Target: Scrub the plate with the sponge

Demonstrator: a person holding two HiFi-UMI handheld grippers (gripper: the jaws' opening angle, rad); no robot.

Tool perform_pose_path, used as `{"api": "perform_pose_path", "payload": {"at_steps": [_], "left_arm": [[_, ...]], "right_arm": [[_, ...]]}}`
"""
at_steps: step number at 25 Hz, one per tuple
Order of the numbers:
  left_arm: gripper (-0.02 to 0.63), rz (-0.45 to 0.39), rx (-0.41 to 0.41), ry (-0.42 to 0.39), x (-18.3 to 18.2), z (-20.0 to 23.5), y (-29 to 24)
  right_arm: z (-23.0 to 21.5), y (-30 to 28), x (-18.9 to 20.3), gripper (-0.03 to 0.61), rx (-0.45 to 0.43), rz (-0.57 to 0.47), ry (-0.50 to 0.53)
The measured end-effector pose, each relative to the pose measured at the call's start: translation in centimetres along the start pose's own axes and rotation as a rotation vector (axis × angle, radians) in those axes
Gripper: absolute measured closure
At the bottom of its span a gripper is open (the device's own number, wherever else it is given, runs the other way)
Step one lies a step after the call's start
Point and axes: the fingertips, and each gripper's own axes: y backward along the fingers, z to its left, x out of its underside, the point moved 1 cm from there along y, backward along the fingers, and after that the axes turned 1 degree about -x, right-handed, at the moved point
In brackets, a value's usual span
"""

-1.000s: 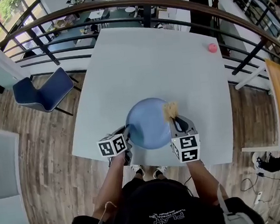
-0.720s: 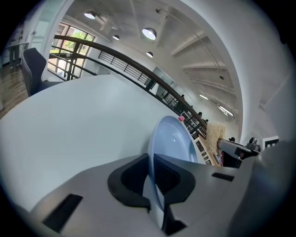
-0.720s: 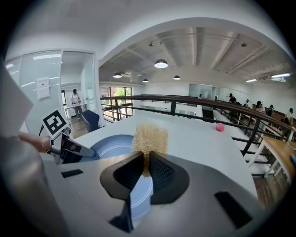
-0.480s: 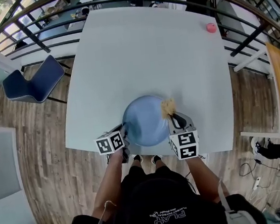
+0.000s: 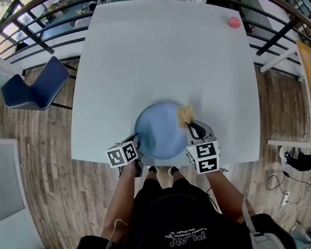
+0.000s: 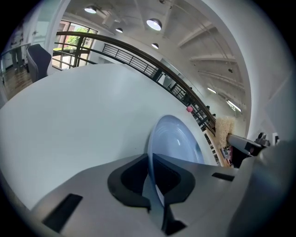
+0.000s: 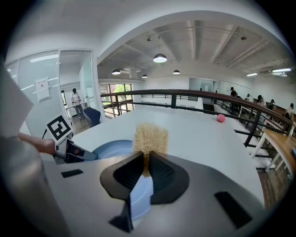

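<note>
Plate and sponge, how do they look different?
The plate is blue, smooth and round; the sponge is tan, fuzzy and ragged. The plate is far bigger than the sponge. The left gripper holds the plate by its rim; the right gripper holds the sponge. Both are gripped.

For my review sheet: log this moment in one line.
left tool: grips plate rim | right tool: grips sponge, at plate's right edge

Plate [image 5: 159,132] is located at the near edge of the desk [image 5: 164,54], sponge [image 5: 185,114] at its right rim. Ball [image 5: 234,22] is located at the far right corner, chair [image 5: 35,87] left of the desk.
</note>
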Motion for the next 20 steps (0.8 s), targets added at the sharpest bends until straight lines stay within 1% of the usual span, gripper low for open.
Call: {"api": "perform_pose_path", "payload": {"at_steps": [6,9,10,12,14,18,20], "left_arm": [[0.58,0.016,-0.087,-0.045,0.7,0.6,-0.1],[0.577,0.004,-0.109,-0.067,0.8,0.8,0.3],[0.569,-0.002,-0.112,-0.068,0.7,0.9,0.4],[0.53,-0.013,-0.119,-0.063,0.4,1.3,0.6],[0.497,-0.03,-0.135,-0.068,-0.3,1.5,1.0],[0.497,-0.095,-0.151,-0.108,-3.0,0.5,2.6],[0.499,-0.14,-0.14,-0.134,-4.8,-0.5,3.4]], "right_arm": [[0.3,0.2,-0.3,0.534,-0.013,0.0,0.006],[0.5,0.2,-0.4,0.534,-0.015,-0.005,0.009],[0.5,0.2,-0.5,0.534,-0.015,-0.009,0.011],[0.7,0.0,-0.8,0.534,-0.015,-0.017,0.013],[0.7,-0.2,-1.2,0.534,-0.015,-0.027,0.016],[0.7,-0.1,-2.6,0.534,-0.011,-0.049,0.034],[0.8,0.0,-3.6,0.534,-0.01,-0.069,0.04]]}}
